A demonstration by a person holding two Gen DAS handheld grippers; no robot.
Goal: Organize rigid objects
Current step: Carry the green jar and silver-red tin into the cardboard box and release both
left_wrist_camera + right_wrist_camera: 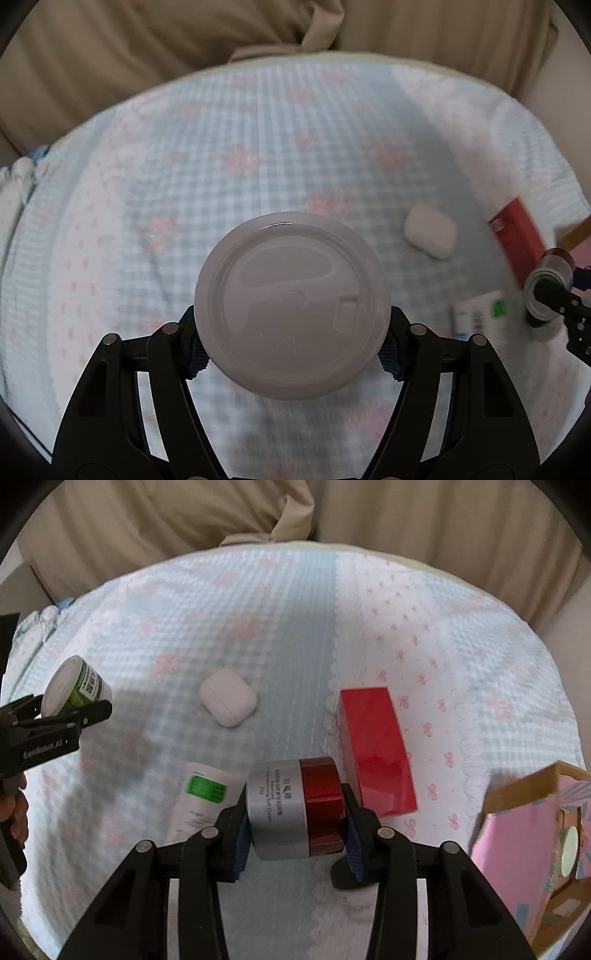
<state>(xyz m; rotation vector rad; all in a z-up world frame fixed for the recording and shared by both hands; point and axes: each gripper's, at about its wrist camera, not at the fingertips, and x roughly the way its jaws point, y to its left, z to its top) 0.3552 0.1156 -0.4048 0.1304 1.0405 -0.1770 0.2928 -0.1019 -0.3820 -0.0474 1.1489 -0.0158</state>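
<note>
The pink cardboard box (pixel 532 853) at the near right stands open, with a pale round item inside that is too cut off to name. The right gripper (pixel 295 830) has its jaws clamped on a silver-and-red cream jar (pixel 295 806) lying sideways, above the white tube (pixel 201 797) and beside the red box (pixel 376 751). The left gripper (pixel 293 354) is clamped on a white-lidded jar (pixel 291 306); only the right view shows its green label. A white earbud case (pixel 228 697) lies farther back on the checked bedspread (pixel 280 620).
</note>
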